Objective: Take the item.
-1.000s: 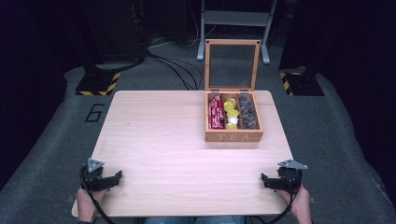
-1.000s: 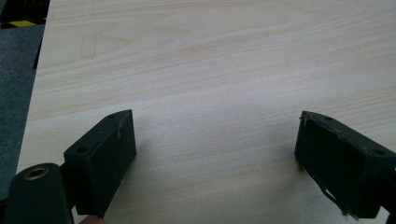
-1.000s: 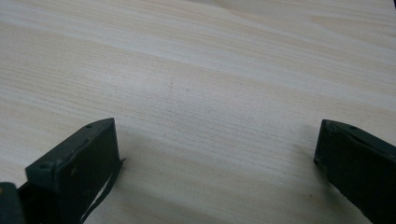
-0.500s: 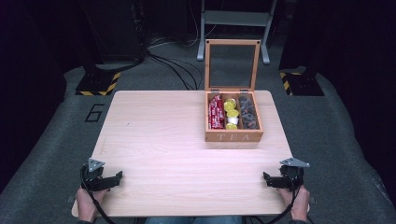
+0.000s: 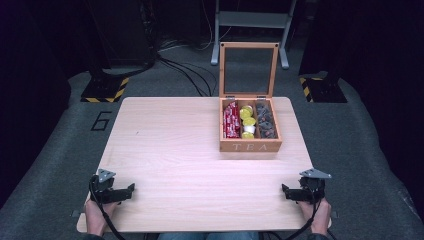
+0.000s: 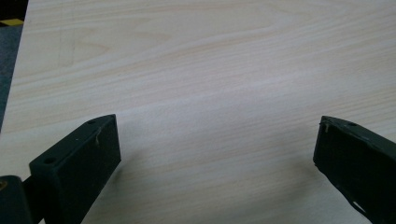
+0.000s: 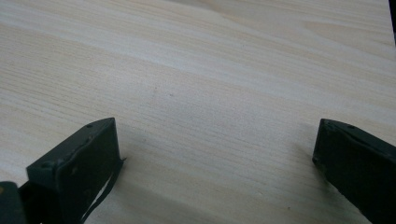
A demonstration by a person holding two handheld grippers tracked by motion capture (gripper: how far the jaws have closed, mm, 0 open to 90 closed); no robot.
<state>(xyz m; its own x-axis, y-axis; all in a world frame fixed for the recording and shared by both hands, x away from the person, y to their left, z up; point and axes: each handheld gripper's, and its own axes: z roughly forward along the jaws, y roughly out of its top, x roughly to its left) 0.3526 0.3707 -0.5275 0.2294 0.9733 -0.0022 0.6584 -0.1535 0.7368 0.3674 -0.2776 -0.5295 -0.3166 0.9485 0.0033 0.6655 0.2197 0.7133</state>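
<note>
Wooden tea box (image 5: 250,140) sits on the far right part of the table (image 5: 175,150), lid raised, its three compartments stocked with red, yellow and dark packets. I judge nothing begun: the contents look undisturbed. My left gripper (image 5: 125,192) has just been opening with nothing between its jaws; my right gripper (image 5: 287,192) also stands wide and empty. Both rest at the near edge, well apart from the box.

Right hand-held gripper (image 7: 215,140) wide apart, bare table (image 7: 210,70)
</note>
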